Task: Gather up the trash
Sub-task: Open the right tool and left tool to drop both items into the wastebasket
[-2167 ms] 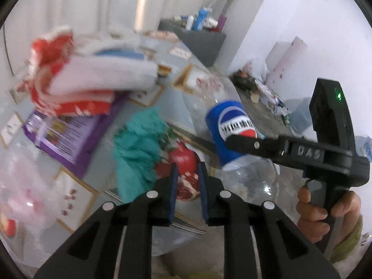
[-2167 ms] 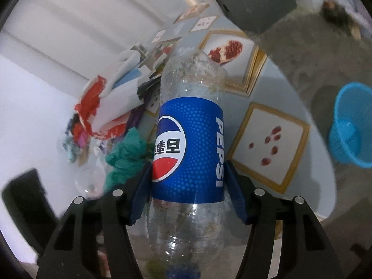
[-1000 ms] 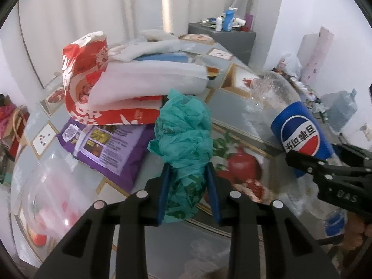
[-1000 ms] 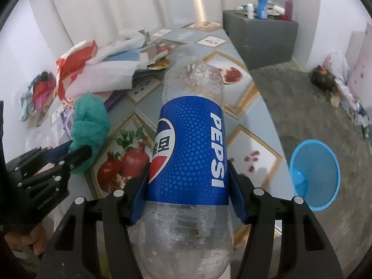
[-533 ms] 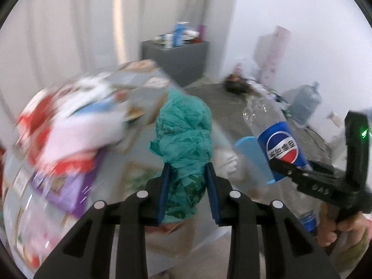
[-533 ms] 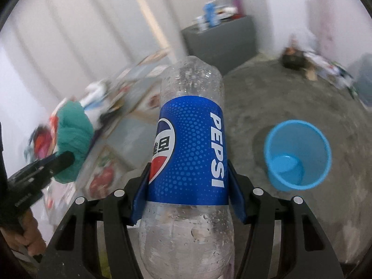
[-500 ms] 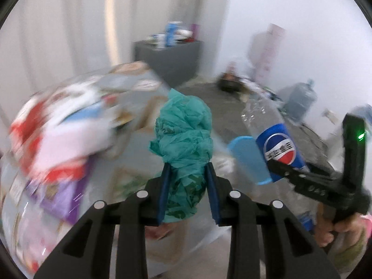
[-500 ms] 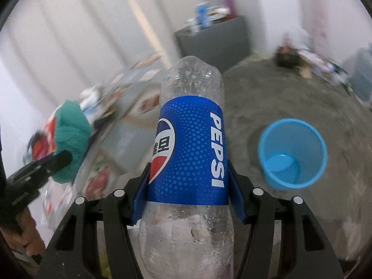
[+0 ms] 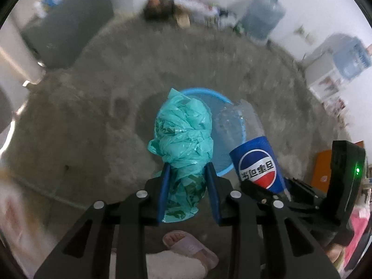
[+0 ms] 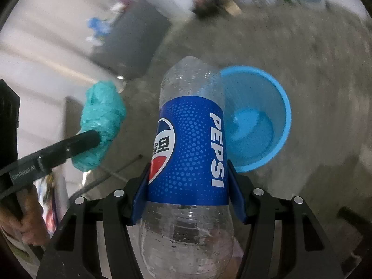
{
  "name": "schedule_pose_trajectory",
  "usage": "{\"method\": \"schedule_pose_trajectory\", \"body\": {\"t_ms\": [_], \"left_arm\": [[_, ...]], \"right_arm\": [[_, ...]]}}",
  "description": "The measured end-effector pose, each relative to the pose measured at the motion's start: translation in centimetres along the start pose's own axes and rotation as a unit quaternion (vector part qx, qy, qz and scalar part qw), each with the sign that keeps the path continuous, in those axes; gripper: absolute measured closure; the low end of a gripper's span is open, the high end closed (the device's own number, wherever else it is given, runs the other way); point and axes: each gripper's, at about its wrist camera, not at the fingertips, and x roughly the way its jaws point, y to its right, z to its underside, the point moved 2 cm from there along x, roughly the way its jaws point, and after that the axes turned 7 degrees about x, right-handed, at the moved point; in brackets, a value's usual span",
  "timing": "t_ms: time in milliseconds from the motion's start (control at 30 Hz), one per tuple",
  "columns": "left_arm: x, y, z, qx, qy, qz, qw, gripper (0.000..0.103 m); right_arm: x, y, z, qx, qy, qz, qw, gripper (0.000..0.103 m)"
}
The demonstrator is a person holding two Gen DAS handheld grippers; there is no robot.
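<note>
Left tool [image 9: 188,193] is squeezing a crumpled teal plastic bag [image 9: 183,130], right tool [image 10: 188,194] is clamping an empty clear Pepsi bottle [image 10: 190,148], both hovering near the round blue plastic bin [image 10: 282,116]; I'd centre over it before releasing.

dim, even indoor light; backgrounds smeared with motion blur, fisheye edges curved and vignetted black.
</note>
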Motion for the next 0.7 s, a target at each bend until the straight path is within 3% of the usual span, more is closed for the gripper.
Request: {"method": "schedule_pose_trajectory", "body": {"t_ms": [100, 167, 333, 433, 700], "left_arm": [[5.1, 1.1, -2.5, 0.016, -0.032, 0.012, 0.9993, 0.066], [7.8, 1.3, -3.8, 0.017, -0.052, -0.007, 0.9985, 0.047], [10.0, 0.6, -4.6, -0.012, -0.060, -0.016, 0.9980, 0.038], [8.2, 0.6, -4.5, -0.005, -0.033, -0.013, 0.9994, 0.034], [-1.4, 1.6, -1.4, 0.035, 0.076, -0.007, 0.9965, 0.027]], "right_arm": [[3.3, 2.7, -1.7, 0.050, -0.020, 0.001, 0.999, 0.046], [4.7, 3.7, -2.4, 0.073, -0.025, 0.003, 0.997, 0.045], [7.0, 6.0, -3.0, 0.125, -0.027, 0.014, 0.992, 0.040], [7.0, 6.2, -3.4, 0.129, -0.021, 0.019, 0.991, 0.037], [4.0, 5.8, -4.0, 0.092, 0.019, 0.032, 0.995, 0.036]]}}
